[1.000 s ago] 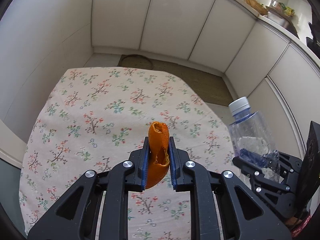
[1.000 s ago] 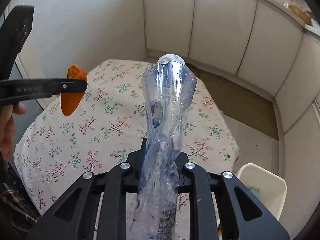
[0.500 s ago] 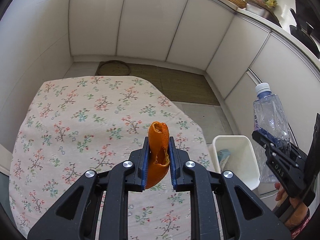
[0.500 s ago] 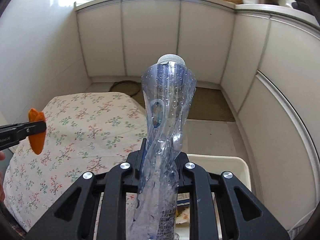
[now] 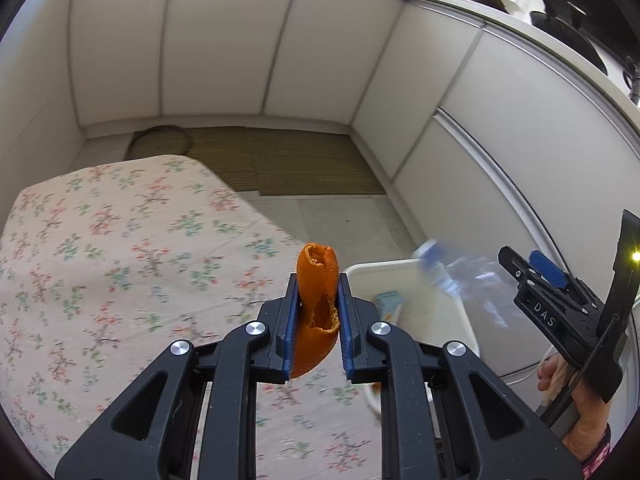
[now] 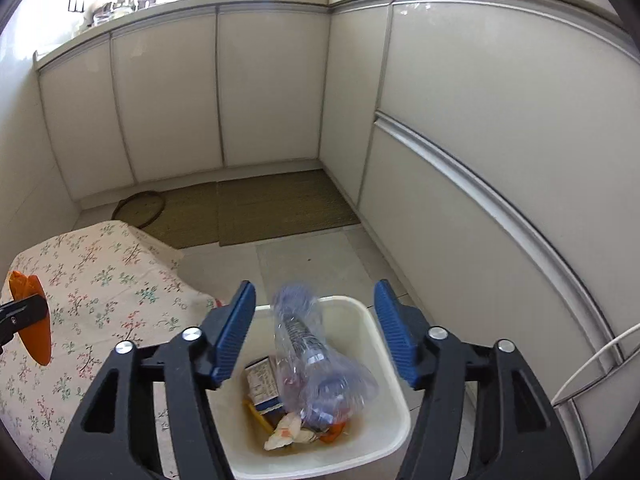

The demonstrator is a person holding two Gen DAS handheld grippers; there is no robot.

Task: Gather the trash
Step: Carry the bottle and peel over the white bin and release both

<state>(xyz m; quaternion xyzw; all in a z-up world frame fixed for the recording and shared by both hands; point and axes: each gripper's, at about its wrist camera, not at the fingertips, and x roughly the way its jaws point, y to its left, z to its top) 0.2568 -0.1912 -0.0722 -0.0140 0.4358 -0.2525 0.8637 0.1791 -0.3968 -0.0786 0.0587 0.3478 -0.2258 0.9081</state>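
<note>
My left gripper (image 5: 318, 292) is shut on a curled orange peel (image 5: 316, 308), held above the flowered tablecloth (image 5: 120, 260) near the table's right edge. The peel (image 6: 32, 320) also shows at the left rim of the right wrist view. My right gripper (image 6: 314, 316) hangs over the white bin (image 6: 384, 432) with its jaws opening. The crushed clear plastic bottle (image 6: 316, 360) is free of the pads, blurred, and falling into the bin. In the left wrist view the bottle (image 5: 460, 276) is a blur over the bin (image 5: 420, 308), beside the right gripper (image 5: 532, 276).
The bin holds a small carton (image 6: 262, 378), paper scraps and orange bits. White cabinets (image 6: 260, 88) line the back and right side. A woven mat (image 6: 272, 206) lies on the tiled floor beyond the bin. A white cable (image 6: 592, 364) loops at the right.
Both grippers swung right, from over the table toward the bin. The right gripper's jaws came apart and let the bottle go; it tipped over and drops into the bin. The left keeps the peel.
</note>
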